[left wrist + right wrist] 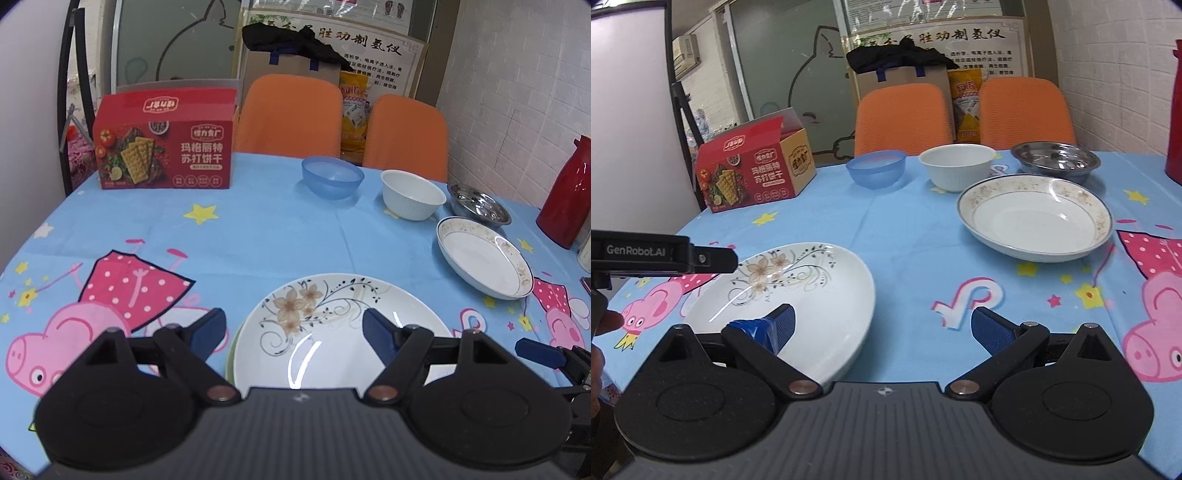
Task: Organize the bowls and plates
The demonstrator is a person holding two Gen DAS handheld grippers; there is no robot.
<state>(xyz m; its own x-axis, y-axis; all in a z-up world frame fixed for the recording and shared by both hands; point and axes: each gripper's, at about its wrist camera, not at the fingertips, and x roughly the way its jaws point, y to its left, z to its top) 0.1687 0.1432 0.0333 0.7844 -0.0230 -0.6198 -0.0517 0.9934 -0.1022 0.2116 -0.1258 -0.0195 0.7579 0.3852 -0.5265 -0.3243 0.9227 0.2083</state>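
Both tools gape wide near the floral plate.

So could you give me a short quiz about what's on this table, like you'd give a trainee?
1. True or false: the left gripper is shut on the flowered plate.
2. Which bowl stands between the blue bowl and the steel bowl?
3. The red cracker box is: A) open B) sealed C) lying flat.

Key: 1 false, both grippers are open; 2 the white bowl; 3 A.
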